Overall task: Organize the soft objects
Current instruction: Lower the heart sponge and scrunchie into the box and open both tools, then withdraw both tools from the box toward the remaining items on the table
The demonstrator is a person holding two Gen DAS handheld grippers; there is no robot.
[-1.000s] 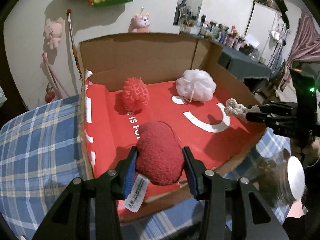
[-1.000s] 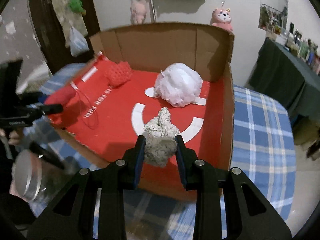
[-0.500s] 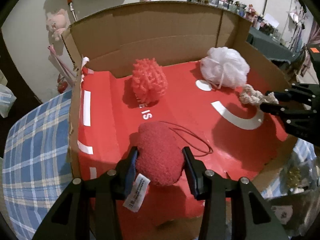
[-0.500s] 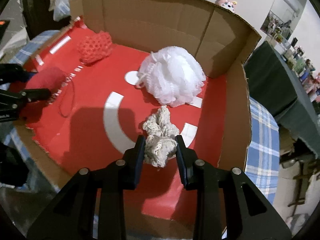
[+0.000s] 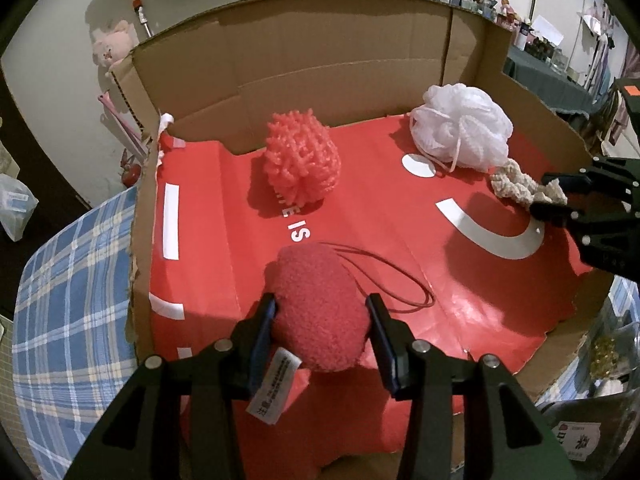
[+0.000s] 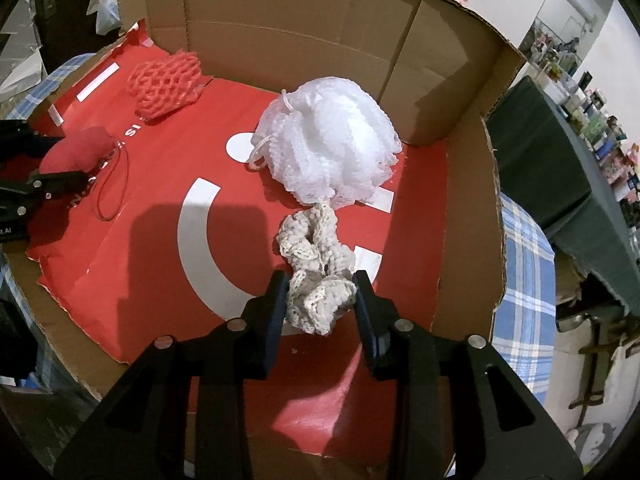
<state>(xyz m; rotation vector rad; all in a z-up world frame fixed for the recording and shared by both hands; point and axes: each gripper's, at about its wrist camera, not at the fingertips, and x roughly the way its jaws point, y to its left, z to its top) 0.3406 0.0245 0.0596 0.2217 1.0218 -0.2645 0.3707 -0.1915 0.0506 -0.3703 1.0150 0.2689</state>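
While both pairs of tongs reach down into the box, the entries run as follows.

Left tongs (image 5: 320,312): black, blue-padded, clenched on a fuzzy dark-red plush ball (image 5: 318,306); both pads press its sides. The ball rests low on the red liner at the box's near left. A white sewn-in care label (image 5: 274,390) hangs from it beside the left finger, and a thin red cord loop (image 5: 394,280) trails from it across the liner.

Right tongs (image 6: 320,294): black, jaws opening, with a cream crocheted scrunchie (image 6: 316,268) between them. The scrunchie lies on the liner at the box's right side, and its far end touches the white puff. Whether the pads still press it cannot be told for certain; the left pad appears to touch the fabric.

White mesh bath puff (image 6: 328,140): far right of the box, with a white cord loop at its side.

Coral-pink knobbly mesh sponge (image 5: 302,160): far left, near the back wall, well apart from the puff.

Open brown cardboard box (image 6: 312,20): holds all four soft items, its floor covered by a red printed liner with white markings (image 6: 168,300).

Blue-and-white plaid cloth (image 5: 68,300): covers the surface beneath the box.
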